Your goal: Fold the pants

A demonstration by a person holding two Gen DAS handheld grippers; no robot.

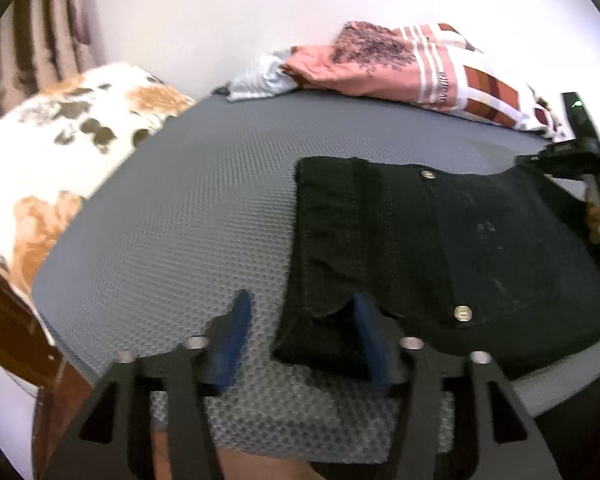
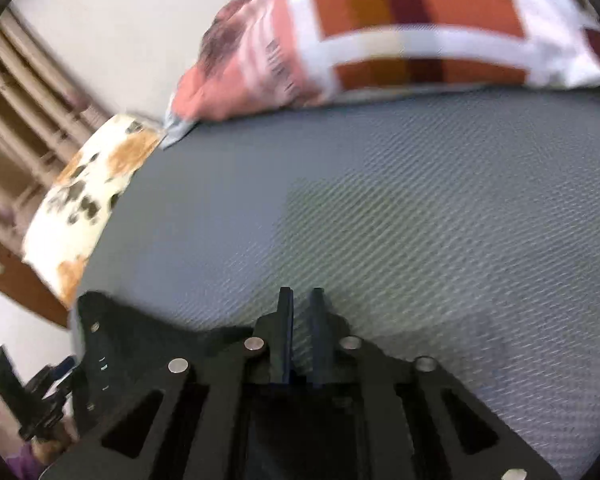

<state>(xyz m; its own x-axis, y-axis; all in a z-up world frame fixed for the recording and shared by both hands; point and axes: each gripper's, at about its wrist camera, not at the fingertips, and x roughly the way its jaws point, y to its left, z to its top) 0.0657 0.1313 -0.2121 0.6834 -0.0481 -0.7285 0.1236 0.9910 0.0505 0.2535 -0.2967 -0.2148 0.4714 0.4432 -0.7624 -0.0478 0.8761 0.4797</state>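
Note:
Black pants [image 1: 440, 248] lie folded on the grey textured mat [image 1: 180, 220], waistband end and metal rivets showing. My left gripper [image 1: 302, 320] is open at the pants' near left corner; its right blue finger [image 1: 370, 344] lies over the fabric edge, its left finger [image 1: 236, 340] on bare mat. In the right wrist view my right gripper [image 2: 302, 300] has its fingers nearly together over bare mat [image 2: 420, 220], holding nothing visible. The pants [image 2: 132, 344] lie to its lower left. The right gripper's body shows at the pants' far right edge in the left wrist view [image 1: 580, 160].
A pile of pink, white and checked bedding [image 1: 412, 68] lies along the mat's far edge, also close ahead in the right wrist view [image 2: 380, 36]. A white and orange patterned pillow [image 1: 60, 152] sits at the left. A wooden bed frame [image 1: 16, 340] runs below it.

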